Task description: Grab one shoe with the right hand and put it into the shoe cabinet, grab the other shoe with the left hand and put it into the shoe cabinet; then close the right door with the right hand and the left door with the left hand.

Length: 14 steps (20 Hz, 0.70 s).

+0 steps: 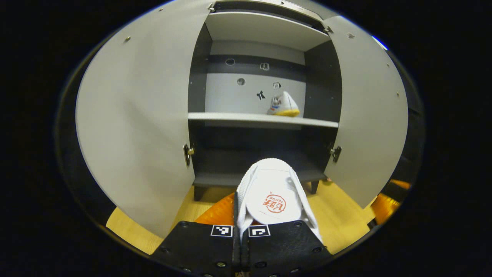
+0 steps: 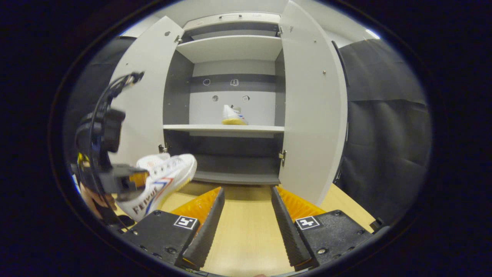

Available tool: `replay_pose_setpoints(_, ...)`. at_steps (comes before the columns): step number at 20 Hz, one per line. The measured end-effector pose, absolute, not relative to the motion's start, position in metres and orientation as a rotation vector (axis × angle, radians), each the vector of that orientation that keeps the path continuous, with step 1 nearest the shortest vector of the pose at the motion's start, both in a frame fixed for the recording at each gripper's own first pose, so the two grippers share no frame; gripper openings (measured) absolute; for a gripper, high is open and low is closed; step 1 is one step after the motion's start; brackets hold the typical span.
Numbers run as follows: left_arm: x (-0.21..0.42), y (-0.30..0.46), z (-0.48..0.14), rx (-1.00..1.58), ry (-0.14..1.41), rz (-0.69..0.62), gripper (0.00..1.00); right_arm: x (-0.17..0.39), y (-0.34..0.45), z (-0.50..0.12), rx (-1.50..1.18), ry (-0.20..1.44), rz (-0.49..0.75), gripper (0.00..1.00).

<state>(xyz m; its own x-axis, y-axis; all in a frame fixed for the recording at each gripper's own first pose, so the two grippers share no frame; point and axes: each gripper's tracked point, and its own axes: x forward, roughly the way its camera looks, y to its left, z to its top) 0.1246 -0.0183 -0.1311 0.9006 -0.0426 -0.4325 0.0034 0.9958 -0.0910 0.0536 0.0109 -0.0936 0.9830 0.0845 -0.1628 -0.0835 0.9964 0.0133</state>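
Note:
My left gripper is shut on the heel end of a white shoe, held in the air before the open shoe cabinet, toe pointing at the bottom compartment. In the right gripper view that same shoe hangs at the left in the left gripper. The other white shoe with a yellow sole stands on the right part of the middle shelf; the right gripper view has this shoe near mid-shelf. My right gripper is open and holds nothing, low in front of the cabinet.
Both doors stand wide open: the left door and the right door. The cabinet stands on short legs on a light wooden surface. A black curtain hangs to the right of the right door. A hand holds the left gripper.

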Motion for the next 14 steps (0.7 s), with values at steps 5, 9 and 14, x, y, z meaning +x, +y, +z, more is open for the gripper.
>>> replay_pose_setpoints(5, 0.210, -0.007, -0.049, -0.081, 0.342, 0.036, 0.01, 0.053, 0.022, -0.087, 0.008, 0.143, 0.114, 0.79)
replay_pose_setpoints(9, 0.291, -0.006, -0.028, -0.066, 0.362, 0.053, 0.01, 0.051, 0.017, -0.085, 0.018, 0.133, 0.099, 0.78)
replay_pose_setpoints(14, 0.387, -0.004, -0.059, -0.056, 0.550, 0.099, 0.01, 0.049, 0.005, -0.090, 0.035, 0.151, 0.078, 0.78)
